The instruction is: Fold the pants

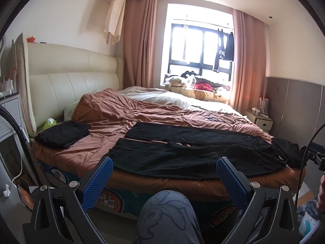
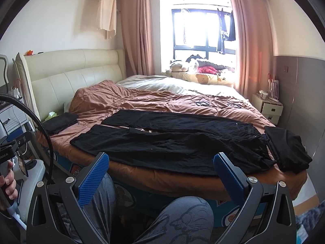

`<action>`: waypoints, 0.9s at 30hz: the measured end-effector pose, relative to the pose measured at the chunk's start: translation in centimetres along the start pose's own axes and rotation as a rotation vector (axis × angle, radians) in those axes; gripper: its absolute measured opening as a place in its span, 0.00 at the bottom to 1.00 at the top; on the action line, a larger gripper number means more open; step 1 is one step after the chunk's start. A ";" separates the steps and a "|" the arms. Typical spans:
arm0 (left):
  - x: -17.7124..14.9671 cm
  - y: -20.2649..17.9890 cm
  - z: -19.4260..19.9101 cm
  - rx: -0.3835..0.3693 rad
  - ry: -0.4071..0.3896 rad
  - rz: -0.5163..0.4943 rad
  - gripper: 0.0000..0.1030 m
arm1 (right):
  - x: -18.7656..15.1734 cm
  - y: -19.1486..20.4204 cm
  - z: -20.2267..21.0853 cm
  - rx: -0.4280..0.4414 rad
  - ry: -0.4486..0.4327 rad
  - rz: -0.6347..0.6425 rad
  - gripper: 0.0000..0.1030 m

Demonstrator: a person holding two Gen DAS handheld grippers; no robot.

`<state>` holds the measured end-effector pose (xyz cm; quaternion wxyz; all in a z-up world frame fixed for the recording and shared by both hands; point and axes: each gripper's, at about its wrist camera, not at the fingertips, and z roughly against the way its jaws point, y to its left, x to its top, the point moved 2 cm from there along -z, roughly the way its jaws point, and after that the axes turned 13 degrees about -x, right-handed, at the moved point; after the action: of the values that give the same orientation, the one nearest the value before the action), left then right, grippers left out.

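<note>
Item one: my left claw (image 1: 164, 174), blue pads spread wide, nothing between them, held off the near edge of the bed (image 1: 162, 185) above my knee (image 1: 166, 213)

Item two: my right claw (image 2: 162, 170), likewise gaping and empty, also short of the bed's near edge

Item three: the pants (image 1: 182, 148), black, unfolded, laid flat along the near edge of the bed on the brown cover (image 1: 113, 118); waist toward the near right corner, both legs running left, a narrow strip of cover showing between them; the nearer leg lies right at the bed's edge, in front of both claws and apart from them

Item four: one folded black garment (image 1: 63, 134) by the near left corner, toward the headboard (image 1: 73, 81), well apart from the pants

Item five: another dark folded garment (image 2: 288, 150) at the near right corner, just beside the waist; whether it touches I cannot tell

Item six: at the far edge, a pale sheet (image 1: 162, 97), then the window sill with soft toys (image 1: 178, 81) under the bright window (image 1: 201, 48); pink curtains (image 1: 142, 40) on either side

Item seven: a small cabinet (image 2: 270, 107) past the far right corner
</note>
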<state>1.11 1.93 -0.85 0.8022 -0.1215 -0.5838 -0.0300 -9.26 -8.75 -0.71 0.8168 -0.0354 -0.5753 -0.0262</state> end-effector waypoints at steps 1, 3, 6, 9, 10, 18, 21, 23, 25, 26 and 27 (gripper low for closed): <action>0.0 0.0 0.0 0.001 0.003 -0.001 1.00 | 0.0 0.0 -0.1 0.001 -0.001 -0.003 1.00; -0.1 0.1 0.1 -0.003 0.008 -0.006 1.00 | -0.1 -0.2 -0.2 0.006 0.002 -0.015 1.00; 0.1 0.2 0.4 -0.005 0.014 -0.021 1.00 | 0.0 -0.1 -0.6 0.012 0.008 -0.031 1.00; 0.5 0.7 0.7 0.000 0.002 -0.017 1.00 | 0.3 0.2 -0.7 0.016 0.005 -0.040 1.00; 0.6 1.0 0.7 0.000 0.001 -0.011 1.00 | 0.4 0.4 -0.7 0.015 0.004 -0.037 1.00; 1.0 2.9 -0.5 0.011 0.011 -0.002 1.00 | 0.5 0.5 -2.3 0.002 0.017 -0.038 1.00; 1.2 3.3 -1.5 0.010 0.016 -0.001 1.00 | 0.6 0.1 -3.3 -0.010 0.025 -0.056 1.00; 1.3 3.4 -2.3 0.009 0.022 0.002 1.00 | 0.8 0.0 -4.1 -0.021 0.031 -0.061 1.00; 1.3 3.7 -3.2 0.002 0.030 0.009 1.00 | 1.0 0.0 -5.0 -0.025 0.051 -0.060 1.00; 1.3 3.8 -3.7 0.002 0.034 0.012 1.00 | 1.2 0.0 -5.3 -0.033 0.054 -0.058 1.00; 1.4 4.0 -4.2 0.001 0.039 0.015 1.00 | 1.3 -0.1 -5.4 -0.045 0.051 -0.058 1.00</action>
<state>6.19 5.00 -1.38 0.8138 -0.1249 -0.5669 -0.0260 -3.72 -9.29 -1.27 0.8289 -0.0361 -0.5545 -0.0637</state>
